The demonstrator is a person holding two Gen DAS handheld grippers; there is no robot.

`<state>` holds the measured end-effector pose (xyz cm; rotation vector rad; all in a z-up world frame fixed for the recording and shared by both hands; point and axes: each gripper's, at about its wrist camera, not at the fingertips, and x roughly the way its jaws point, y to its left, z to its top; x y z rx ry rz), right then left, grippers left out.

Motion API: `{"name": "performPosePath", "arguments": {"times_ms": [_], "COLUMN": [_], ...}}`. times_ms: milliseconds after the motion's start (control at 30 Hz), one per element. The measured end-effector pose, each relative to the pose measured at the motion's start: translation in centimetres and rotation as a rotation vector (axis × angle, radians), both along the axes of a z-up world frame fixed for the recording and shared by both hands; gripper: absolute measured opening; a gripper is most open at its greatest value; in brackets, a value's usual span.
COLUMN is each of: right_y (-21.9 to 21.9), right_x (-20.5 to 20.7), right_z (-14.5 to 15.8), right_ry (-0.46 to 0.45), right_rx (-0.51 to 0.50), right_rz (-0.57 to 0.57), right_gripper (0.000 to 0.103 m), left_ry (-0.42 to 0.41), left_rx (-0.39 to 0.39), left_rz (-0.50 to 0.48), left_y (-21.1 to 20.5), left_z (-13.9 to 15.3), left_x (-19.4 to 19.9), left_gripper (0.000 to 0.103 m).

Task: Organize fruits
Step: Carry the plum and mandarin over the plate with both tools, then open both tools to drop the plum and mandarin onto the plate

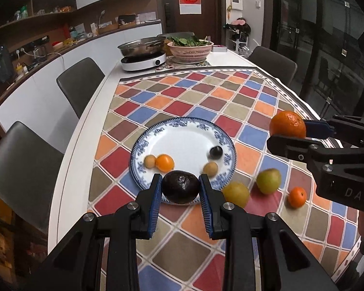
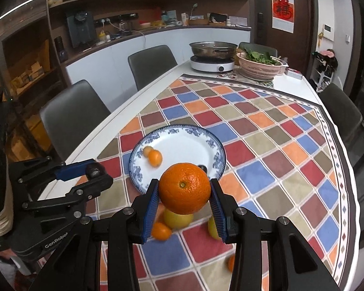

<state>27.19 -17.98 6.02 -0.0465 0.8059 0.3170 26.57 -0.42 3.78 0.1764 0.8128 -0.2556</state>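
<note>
Left claw [image 1: 180, 189] pinches avocado [image 1: 180, 187] over plate's [image 1: 143, 143] near rim; right claw [image 2: 184, 192] pinches orange [image 2: 184, 188] above worktop [image 2: 279, 145]. Lower each gently onto bare plate, clear of small fruits, then release.

Pan [image 1: 142, 46] – colander [image 1: 190, 49] (greens), 4 chairs [image 1: 81, 83].

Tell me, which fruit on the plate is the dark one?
The small round black fruit near the plate's right rim; the other three lying there are orange or tan. The avocado is held, not lying.
</note>
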Motion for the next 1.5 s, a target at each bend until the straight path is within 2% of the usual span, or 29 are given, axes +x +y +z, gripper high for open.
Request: {"name": "performPosePath", "arguments": {"times_ms": [300,633,800,1133,1167,1233,1267,1500], "right_y": [1.3,1.9,1.9,1.3,1.2,1.0,0.9,0.4], "right_x": [4.5,10.1,12.6,16.0,16.1,16.1,16.1,14.7], "right_z": [-0.7,-4.7,-6.8,-9.7,-9.9,-10.2,-10.2,-8.6], "right_ry": [0.040,0.121,0.185,0.268,0.272,0.279,0.278,0.231], "right_rx": [-0.026,-0.018,0.044,0.041,0.044,0.045,0.045,0.040], "right_rz": [0.037,0.032,0.040,-0.005,-0.012,-0.028,-0.028,-0.037], "right_gripper": [0.042,0.042,0.042,0.042,0.042,0.042,0.042,0.043], "left_ry": [0.050,0.106,0.159,0.201,0.201,0.192,0.181,0.121], "left_rx": [-0.036,-0.012,-0.023,-0.005,-0.003,-0.008,-0.008,0.009], "left_rz": [0.016,0.025,0.032,0.083,0.083,0.083,0.086,0.121], "left_y": [0.8,0.9,0.5,0.5,0.5,0.6,0.7,0.7], "left_z": [-1.4,-4.4,-6.1,-8.2,-8.2,-7.9,-7.6,-5.7], "left_x": [4.6,10.2,12.7,15.2,15.1,14.9,14.7,13.4], "left_gripper": [0.031,0.031,0.031,0.031,0.032,0.046,0.049,0.052]}}
